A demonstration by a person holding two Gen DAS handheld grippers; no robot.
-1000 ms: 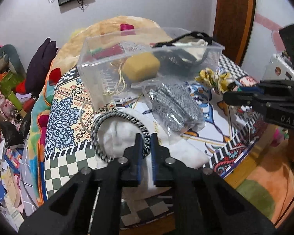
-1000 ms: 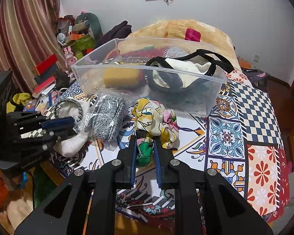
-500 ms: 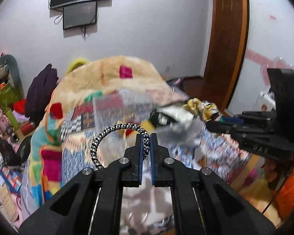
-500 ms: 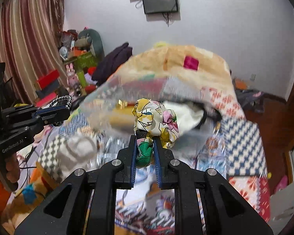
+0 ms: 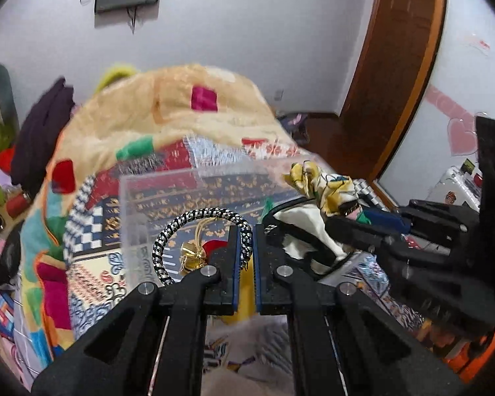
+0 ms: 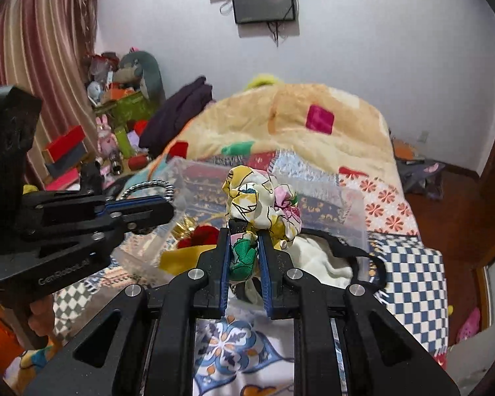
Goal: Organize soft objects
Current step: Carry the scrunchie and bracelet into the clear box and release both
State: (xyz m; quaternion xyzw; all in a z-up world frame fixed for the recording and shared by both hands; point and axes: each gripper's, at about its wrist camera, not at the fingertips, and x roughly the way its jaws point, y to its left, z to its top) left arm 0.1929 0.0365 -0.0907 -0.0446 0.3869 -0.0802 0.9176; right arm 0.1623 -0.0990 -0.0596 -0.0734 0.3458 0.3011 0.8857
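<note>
While both loads hang over the clear plastic bin | left gripper pinches braided hair ring, light, springy | right gripper clamps floral scrunchie, limp, best held by its bunched fold | bin floor partly hidden, edges motion-blurred

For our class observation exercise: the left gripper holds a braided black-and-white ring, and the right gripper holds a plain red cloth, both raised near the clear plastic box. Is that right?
One detail is wrong. The right gripper holds a floral cloth, yellow, white, pink and green, as the right wrist view shows. The left gripper does hold the braided ring near the clear plastic box.
</note>
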